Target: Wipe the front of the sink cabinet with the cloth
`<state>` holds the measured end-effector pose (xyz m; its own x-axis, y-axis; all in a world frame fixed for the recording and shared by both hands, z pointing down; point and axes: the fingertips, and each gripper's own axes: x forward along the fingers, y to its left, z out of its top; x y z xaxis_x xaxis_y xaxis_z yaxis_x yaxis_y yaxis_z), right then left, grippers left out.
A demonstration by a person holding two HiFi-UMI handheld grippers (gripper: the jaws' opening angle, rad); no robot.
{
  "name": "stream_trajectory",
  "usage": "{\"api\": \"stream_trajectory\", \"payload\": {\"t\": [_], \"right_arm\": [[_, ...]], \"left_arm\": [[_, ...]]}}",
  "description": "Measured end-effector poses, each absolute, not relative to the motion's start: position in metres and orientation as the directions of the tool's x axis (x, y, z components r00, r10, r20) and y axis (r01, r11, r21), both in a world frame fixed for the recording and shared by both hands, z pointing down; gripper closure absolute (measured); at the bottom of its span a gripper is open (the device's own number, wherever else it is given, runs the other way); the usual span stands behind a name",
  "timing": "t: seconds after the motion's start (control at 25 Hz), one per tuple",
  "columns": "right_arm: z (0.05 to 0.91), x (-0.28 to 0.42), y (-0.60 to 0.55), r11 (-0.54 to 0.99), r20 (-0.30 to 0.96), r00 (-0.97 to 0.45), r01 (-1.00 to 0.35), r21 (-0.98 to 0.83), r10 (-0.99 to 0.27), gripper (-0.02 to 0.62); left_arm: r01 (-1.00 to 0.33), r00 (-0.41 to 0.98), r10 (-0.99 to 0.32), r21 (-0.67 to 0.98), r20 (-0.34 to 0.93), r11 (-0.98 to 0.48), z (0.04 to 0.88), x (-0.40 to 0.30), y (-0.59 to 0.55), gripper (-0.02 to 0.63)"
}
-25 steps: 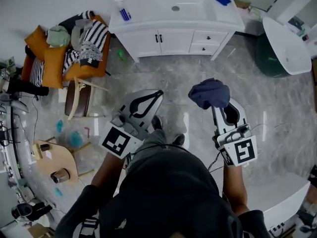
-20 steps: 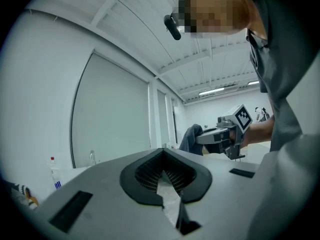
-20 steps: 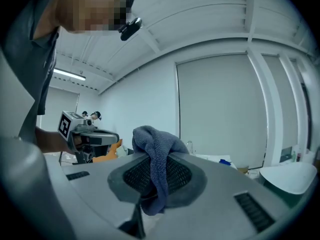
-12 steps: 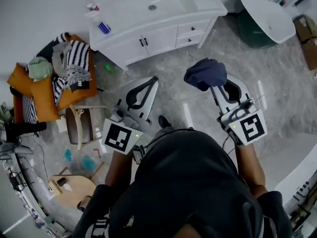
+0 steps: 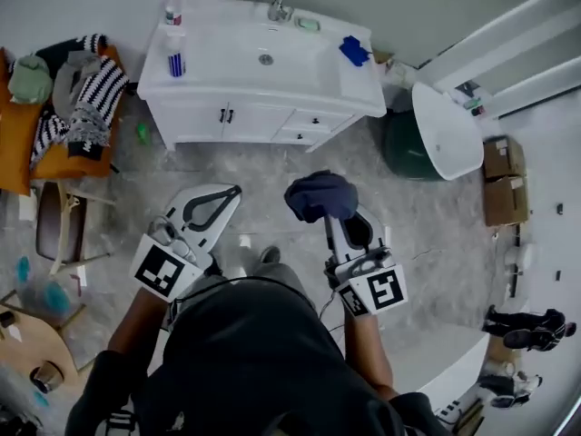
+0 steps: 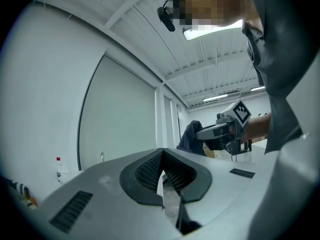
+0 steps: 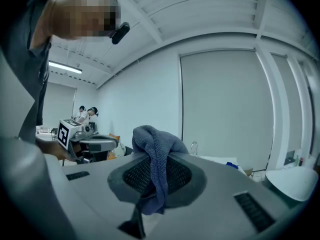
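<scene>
The white sink cabinet point(image 5: 259, 121) stands at the top of the head view, its doors and drawers facing me across the grey floor. A dark blue cloth point(image 5: 317, 195) is bunched at the tip of my right gripper point(image 5: 329, 214), which is shut on it well short of the cabinet. In the right gripper view the cloth point(image 7: 155, 154) drapes over and between the jaws of the right gripper point(image 7: 155, 173). My left gripper point(image 5: 229, 193) is held beside it, also away from the cabinet. The left gripper point(image 6: 161, 165) is shut, with nothing between the jaws.
On the countertop are a faucet point(image 5: 279, 4), a blue item point(image 5: 354, 50) and bottles point(image 5: 172, 7). An orange chair piled with clothes point(image 5: 54, 107) sits left of the cabinet. A white tub point(image 5: 445, 130) and cardboard boxes point(image 5: 499, 180) are to the right.
The view has swung, so the cabinet now sits upper centre-left and straighter. Both grippers lie further left and lower in the picture. The cloth stays in the right gripper.
</scene>
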<state>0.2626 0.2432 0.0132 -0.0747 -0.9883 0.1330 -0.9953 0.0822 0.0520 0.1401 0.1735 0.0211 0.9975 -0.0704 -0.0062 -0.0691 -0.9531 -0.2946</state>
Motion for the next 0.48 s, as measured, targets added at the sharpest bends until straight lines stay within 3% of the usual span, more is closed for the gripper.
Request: {"api": "stream_trajectory", "payload": {"t": [0.12, 0.2, 0.32, 0.48], "right_arm": [[0.038, 0.263, 0.240, 0.129, 0.141, -0.126, -0.992, 0.011, -0.982, 0.549], [0.048, 0.275, 0.242, 0.162, 0.197, -0.160, -0.987, -0.003, -0.967, 0.549], [0.031, 0.304, 0.215, 0.214, 0.161, -0.205, -0.976, 0.039, -0.965, 0.549], [0.034, 0.333, 0.208, 0.252, 0.152, -0.248, -0.968, 0.004, -0.957, 0.549]], "left_arm": [[-0.127, 0.987, -0.142, -0.177, 0.075, -0.976, 0.056, 0.136, 0.180, 0.606], [-0.195, 0.979, -0.197, -0.054, 0.049, -0.979, 0.060, 0.147, 0.184, 0.606], [-0.252, 0.968, -0.251, -0.072, -0.028, -0.965, 0.038, 0.176, 0.166, 0.606], [-0.294, 0.955, -0.295, -0.026, 0.042, -0.955, 0.044, 0.205, 0.166, 0.606]]}}
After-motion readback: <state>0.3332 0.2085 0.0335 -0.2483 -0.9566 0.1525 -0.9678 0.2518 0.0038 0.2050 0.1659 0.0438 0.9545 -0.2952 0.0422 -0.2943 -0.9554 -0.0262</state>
